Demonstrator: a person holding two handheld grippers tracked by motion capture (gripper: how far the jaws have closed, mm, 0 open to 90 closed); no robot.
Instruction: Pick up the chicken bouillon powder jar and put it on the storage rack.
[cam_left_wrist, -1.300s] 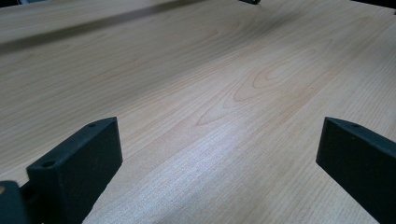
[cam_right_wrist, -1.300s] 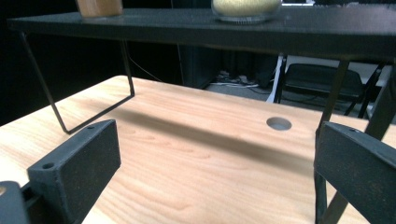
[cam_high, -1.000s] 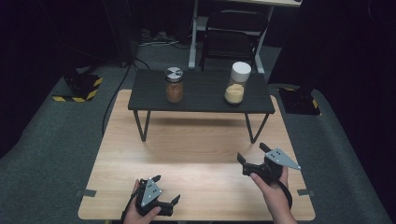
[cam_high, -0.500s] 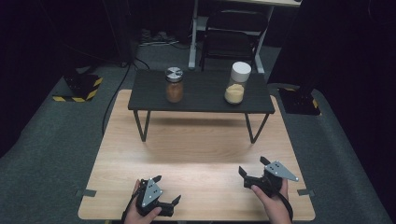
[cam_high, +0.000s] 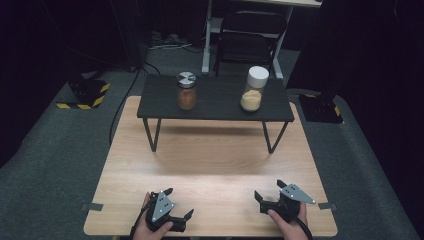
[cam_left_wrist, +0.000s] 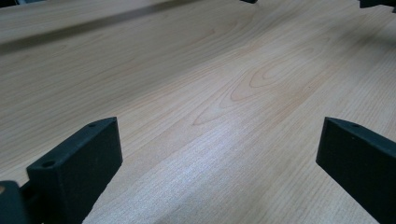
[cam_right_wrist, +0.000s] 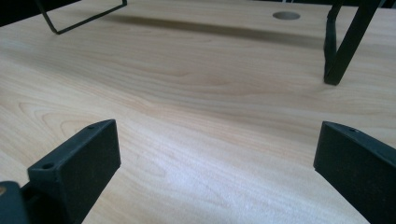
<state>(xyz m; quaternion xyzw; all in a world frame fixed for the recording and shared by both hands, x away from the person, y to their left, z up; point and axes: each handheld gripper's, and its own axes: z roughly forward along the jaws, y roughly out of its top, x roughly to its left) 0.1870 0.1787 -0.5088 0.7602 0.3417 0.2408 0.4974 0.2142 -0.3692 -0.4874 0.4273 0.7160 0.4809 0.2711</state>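
I find both grippers low at the near edge of the wooden table (cam_high: 210, 165), well apart from each other. The left gripper (cam_high: 177, 204) rests near the left corner with its jaws spread wide and nothing between them; its own view confirms bare wood grain between the two black jaws. The right gripper (cam_high: 269, 189) sits near the right corner, jaws likewise spread and empty, angled toward the table's middle. At the far end stands a small black raised shelf (cam_high: 215, 107) on thin legs. On it I note a brown jar (cam_high: 186, 91) with a metal lid at left and a taller jar (cam_high: 254, 89) with a white cap at right, both upright and well apart from the grippers.
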